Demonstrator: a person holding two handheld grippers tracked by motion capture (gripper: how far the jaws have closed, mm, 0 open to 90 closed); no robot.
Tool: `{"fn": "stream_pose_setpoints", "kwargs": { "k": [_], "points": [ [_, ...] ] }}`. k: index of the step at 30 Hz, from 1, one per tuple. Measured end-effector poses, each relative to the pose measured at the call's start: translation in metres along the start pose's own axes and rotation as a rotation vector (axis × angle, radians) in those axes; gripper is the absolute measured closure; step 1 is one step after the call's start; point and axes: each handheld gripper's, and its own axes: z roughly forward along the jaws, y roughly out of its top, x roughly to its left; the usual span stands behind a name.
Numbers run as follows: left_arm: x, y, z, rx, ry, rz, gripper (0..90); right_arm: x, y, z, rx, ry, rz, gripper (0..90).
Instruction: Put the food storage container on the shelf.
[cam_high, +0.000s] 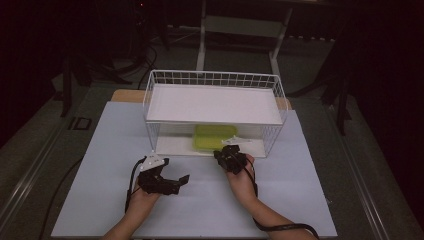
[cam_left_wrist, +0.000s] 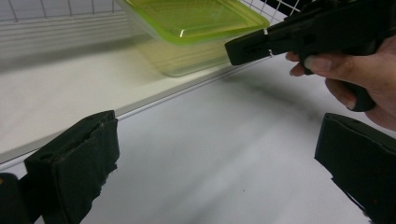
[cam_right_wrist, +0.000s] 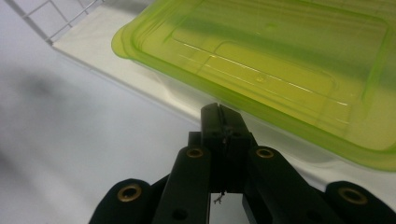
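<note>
A white wire rack (cam_high: 212, 100) stands toward the far side of a pale counter (cam_high: 200, 200), and everything else is placed here relative to it. On the rack's bottom shelf, under the upper shelf and toward the front edge, a box (cam_high: 214, 136) with a clear body and a green lid is seen lying flat. In the right tool view the box (cam_right_wrist: 280, 70) is seen close ahead, its lid rim overhanging the clear body.

The right tool (cam_high: 230, 156) is held just in front of the rack's open front, at the near edge of the bottom shelf and right before the box. Its jaws are pressed together with nothing between them, as seen in the right tool view, where the right tool (cam_right_wrist: 223, 122) points at the box wall just below the lid rim; whether the tip touches the box cannot be told. In the left tool view the same tool (cam_left_wrist: 247, 46) is seen reaching toward the box (cam_left_wrist: 196, 28), held in a hand (cam_left_wrist: 359, 79).

The left tool (cam_high: 167, 181) is held over the counter in front of the rack's left half, well short of the shelf. Its jaws are spread wide apart, with only bare counter between them.
</note>
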Motion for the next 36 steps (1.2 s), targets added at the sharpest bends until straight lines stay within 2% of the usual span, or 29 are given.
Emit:
{"fn": "stream_pose_setpoints", "kwargs": {
  "k": [8,13,18,25,28,36],
  "points": [
    [0.0,-0.001,0.001,0.011,-0.005,-0.001,0.4,-0.005,0.008,0.009,-0.01,-0.028,-0.005,90.0],
    [-0.001,-0.001,0.002,0.01,-0.008,0.0,0.4,-0.012,0.01,0.016,-0.009,-0.041,0.022,90.0],
    [-0.001,-0.001,0.002,-0.005,-0.003,0.03,0.4,-0.016,0.015,0.02,-0.017,-0.045,0.036,90.0],
    [-0.002,-0.002,0.001,-0.002,-0.012,0.021,0.5,-0.015,0.021,0.024,-0.018,-0.036,0.072,90.0],
    [-0.002,-0.002,0.001,-0.005,-0.012,0.032,0.5,-0.015,0.024,0.026,-0.02,-0.04,0.065,90.0],
    [-0.001,-0.003,0.001,-0.003,-0.017,0.017,0.4,-0.018,0.027,0.03,-0.017,-0.05,0.07,90.0]
  ]
}}
